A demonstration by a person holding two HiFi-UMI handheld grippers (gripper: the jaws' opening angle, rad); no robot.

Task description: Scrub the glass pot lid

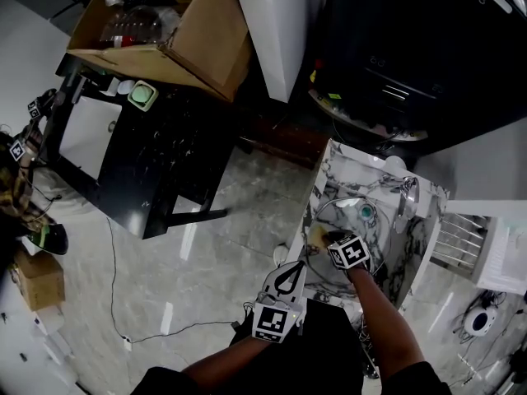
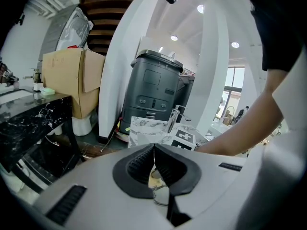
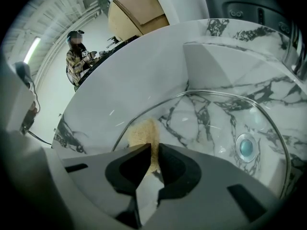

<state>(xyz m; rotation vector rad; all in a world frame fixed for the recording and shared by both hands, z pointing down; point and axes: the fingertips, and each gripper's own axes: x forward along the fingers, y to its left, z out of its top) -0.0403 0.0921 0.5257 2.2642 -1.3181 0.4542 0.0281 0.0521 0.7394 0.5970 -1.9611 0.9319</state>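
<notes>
R tool (image 3: 153, 150) clamped on tan scrub pad (image 3: 143, 133), pad at near rim of glass lid (image 3: 211, 128) | lid lies in marble sink (image 3: 144, 66) | L tool (image 2: 154, 150) closed, nothing seen in it | I'd keep pad flat, small circles rim to ctr, light press so lid won't skid

Your marble sink (image 1: 329, 161) has the glass lid (image 3: 216, 123) lying in the basin, drain (image 3: 245, 146) showing through it, and the faucet (image 1: 408, 194) standing on the rim. Off to the left, the black table (image 1: 156, 159) carries a cardboard box (image 1: 198, 31). A cable (image 1: 113, 286) trails over the floor (image 1: 230, 220).
</notes>
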